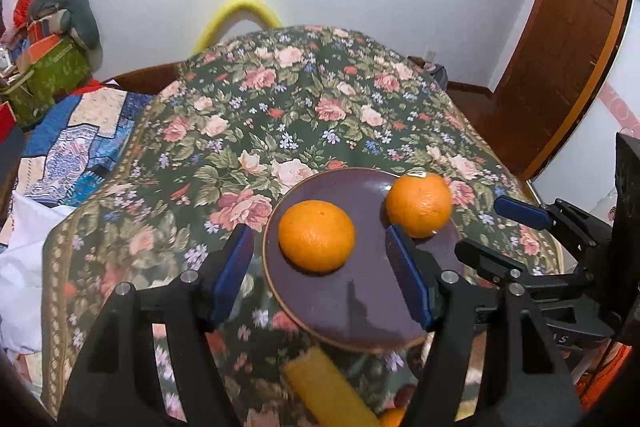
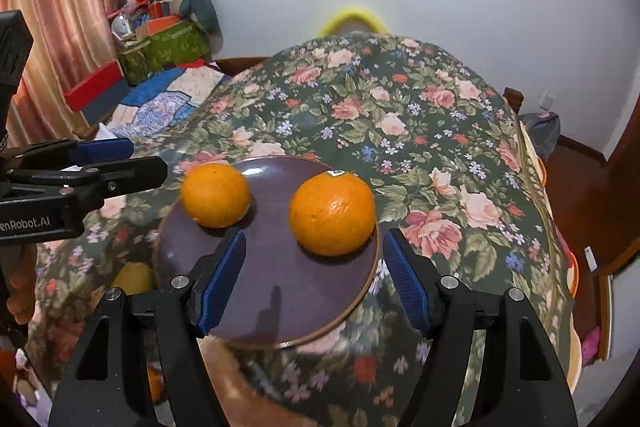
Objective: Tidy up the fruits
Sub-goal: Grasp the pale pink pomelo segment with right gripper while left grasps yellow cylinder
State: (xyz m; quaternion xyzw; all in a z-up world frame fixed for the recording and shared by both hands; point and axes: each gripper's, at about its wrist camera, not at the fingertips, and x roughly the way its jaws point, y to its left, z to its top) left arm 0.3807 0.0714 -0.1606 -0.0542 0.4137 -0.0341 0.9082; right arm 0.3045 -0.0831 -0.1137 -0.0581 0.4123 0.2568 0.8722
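Scene: a desk under a floral cloth [image 1: 328,115], a dark plate [image 1: 360,307] near its near edge, two grippers above it.

Fruit: two oranges sit on the plate, apart from each other. The plain orange [image 1: 317,235] lies toward the plate's left side; the stickered orange [image 1: 418,205] sits at its far right rim.

Left gripper [image 1: 320,275]: your jaws stand open with the plain orange showing between the blue pads, neither pad touching it. Nothing is held.

Right gripper [image 2: 314,275]: your jaws stand open here too, with the stickered orange just beyond them and no pad on the fruit. Nothing is held.

Done so far: by the look of it, both oranges are already delivered to the plate and both of your grippers are free.

Still loose: a yellow fruit [image 1: 328,387], blurred and partly hidden, lies off the plate at the desk's near edge. A scrap of orange [image 1: 392,417] shows beside it at the bottom of the left view; what it is cannot be told.

Left to do: likely those near-edge pieces, if they belong on the plate. There is bare room on its near half.

Risk: the stickered orange sits close to the rim and could roll off at a nudge.
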